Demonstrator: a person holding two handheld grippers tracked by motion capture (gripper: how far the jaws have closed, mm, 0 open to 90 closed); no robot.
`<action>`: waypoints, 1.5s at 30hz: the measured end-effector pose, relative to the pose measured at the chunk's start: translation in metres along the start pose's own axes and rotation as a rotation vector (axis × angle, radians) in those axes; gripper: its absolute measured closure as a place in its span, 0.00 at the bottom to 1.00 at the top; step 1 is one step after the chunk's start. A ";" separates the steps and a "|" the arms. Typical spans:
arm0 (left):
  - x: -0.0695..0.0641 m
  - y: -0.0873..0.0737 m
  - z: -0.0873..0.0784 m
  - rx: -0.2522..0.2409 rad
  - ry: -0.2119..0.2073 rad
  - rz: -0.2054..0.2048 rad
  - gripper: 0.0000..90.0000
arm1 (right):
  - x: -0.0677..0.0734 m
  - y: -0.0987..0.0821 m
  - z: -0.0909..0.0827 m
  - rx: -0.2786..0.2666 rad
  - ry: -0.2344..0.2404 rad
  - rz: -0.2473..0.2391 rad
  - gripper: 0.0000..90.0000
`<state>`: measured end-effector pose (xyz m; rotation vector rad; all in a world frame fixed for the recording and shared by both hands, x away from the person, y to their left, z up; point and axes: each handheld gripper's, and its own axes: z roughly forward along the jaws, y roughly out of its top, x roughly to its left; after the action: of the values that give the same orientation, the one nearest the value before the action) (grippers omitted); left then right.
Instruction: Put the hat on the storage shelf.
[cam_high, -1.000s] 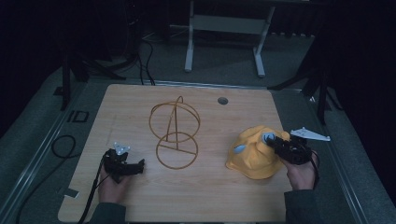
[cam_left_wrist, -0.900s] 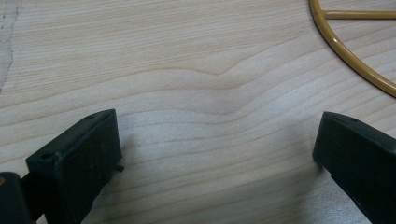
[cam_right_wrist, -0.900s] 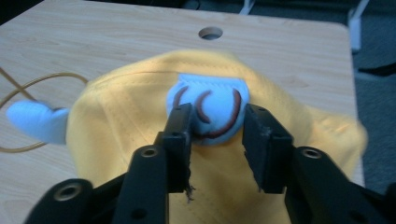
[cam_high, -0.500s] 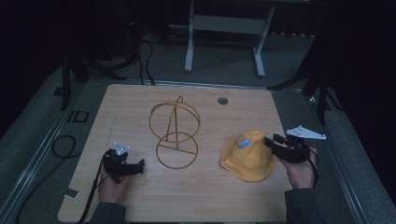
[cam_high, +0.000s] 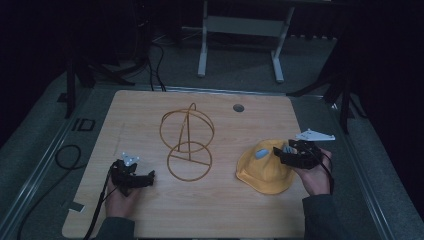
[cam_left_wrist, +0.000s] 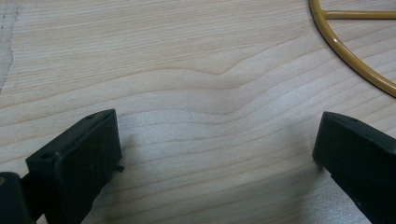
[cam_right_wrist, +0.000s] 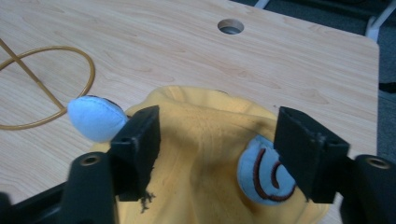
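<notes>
I have the wooden table (cam_high: 150, 220) under the high view, and on it at about four o'clock from centre lies the yellow hat (cam_high: 264, 170), brim flat on the wood. At centre stands the gold wire hat stand (cam_high: 187, 142), hoop base down, well apart from the hat.

My right gripper (cam_high: 291, 154) sits at the hat's three o'clock edge; its jaws have just been opening and now stand released, with the crown's yellow cloth rising between them but unpressed. My left gripper (cam_high: 136, 179) rests at eight o'clock, jaws spread over bare wood, holding nothing.

To do this well, I'd judge I should regrip the crown near its top, beside the blue ear (cam_right_wrist: 95, 118), pinching little cloth so the hat hangs open for the stand.
</notes>
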<state>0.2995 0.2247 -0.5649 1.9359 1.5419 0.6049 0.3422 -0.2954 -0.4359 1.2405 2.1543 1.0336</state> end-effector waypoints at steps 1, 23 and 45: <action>0.000 0.000 0.000 0.000 0.000 0.000 0.01 | 0.000 0.001 0.001 0.000 0.003 0.005 0.31; 0.000 0.000 0.000 0.000 0.000 0.000 0.01 | -0.003 0.008 0.021 0.079 0.084 0.065 0.62; 0.000 0.000 0.000 0.000 0.001 -0.001 0.01 | 0.004 0.018 0.024 0.127 0.070 0.005 0.79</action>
<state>0.2995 0.2246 -0.5649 1.9352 1.5430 0.6051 0.3662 -0.2771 -0.4371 1.2851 2.3028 0.9692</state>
